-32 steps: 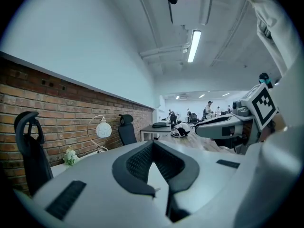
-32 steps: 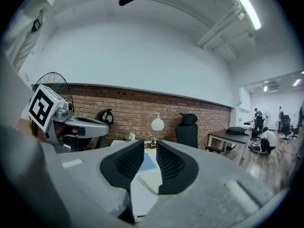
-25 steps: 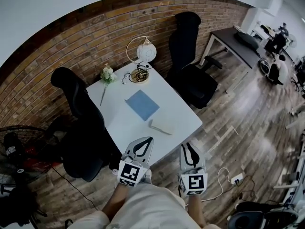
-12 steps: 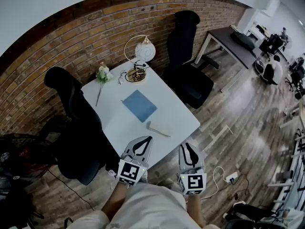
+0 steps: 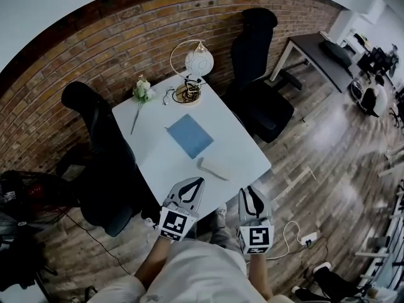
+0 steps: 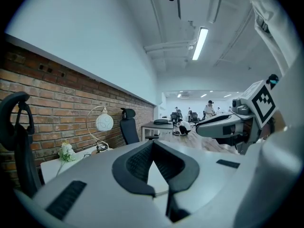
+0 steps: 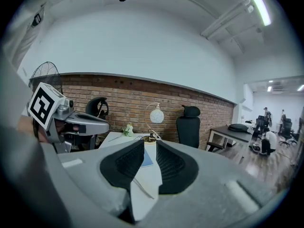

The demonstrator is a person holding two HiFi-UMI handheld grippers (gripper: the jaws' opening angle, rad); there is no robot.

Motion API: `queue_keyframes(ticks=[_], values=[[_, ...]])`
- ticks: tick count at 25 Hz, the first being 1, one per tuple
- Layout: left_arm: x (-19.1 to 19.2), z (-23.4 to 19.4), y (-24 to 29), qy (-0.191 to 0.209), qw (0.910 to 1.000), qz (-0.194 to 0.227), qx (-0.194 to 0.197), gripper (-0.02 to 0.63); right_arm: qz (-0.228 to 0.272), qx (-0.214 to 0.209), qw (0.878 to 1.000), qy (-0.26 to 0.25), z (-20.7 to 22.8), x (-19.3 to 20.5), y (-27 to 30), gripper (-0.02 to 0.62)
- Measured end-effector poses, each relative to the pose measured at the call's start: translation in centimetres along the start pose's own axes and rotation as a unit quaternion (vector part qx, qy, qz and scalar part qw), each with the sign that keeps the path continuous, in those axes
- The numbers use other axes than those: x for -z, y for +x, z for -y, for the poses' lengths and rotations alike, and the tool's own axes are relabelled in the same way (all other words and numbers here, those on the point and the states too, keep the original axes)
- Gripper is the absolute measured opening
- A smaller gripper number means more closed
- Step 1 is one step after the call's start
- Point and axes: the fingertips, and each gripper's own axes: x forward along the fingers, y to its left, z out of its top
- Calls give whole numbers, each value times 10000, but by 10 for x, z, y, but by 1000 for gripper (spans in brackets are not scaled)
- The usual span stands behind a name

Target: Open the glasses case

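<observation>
Head view looks steeply down on a white table [image 5: 154, 160] set against a brick wall [image 5: 95, 36]. The glasses case [image 5: 214, 168], a pale oblong, lies closed on the near right part of the tabletop, close to the near edge. Just beyond it, toward the middle of the table, lies a blue notebook [image 5: 189, 135], apart from the case. At the far end stands a lamp [image 5: 198, 62] with a round white shade. To its left is a white flower [image 5: 142, 93] whose stem runs along the tabletop toward the near side. A black office chair [image 5: 104, 169] stands at the table's left side, and another black chair [image 5: 260, 81] stands at its far right corner.

Both grippers hang off the near edge of the table, side by side, pointing toward it, and neither touches the case. The left gripper [image 5: 199, 182] is just near and left of the case. In the left gripper view its pads meet at the tips, with nothing between them. The right gripper [image 5: 250, 190] is to the near right of the case. In the right gripper view its jaws are drawn together to a thin slit and hold nothing. A white power strip [image 5: 308, 238] lies on the wooden floor [image 5: 315, 144] to the right.
</observation>
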Motion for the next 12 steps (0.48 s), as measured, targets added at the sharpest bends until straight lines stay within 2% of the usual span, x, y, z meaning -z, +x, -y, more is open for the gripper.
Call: queue_keyframes(ticks=[5, 12], values=[[25, -8, 19, -187, 9986, -267, -423, 3, -184, -442, 9988, 33, 13, 19, 23, 77], [63, -15, 37, -424, 9941, -599, -798, 3, -409, -901, 9950, -121, 24, 41, 53, 76]])
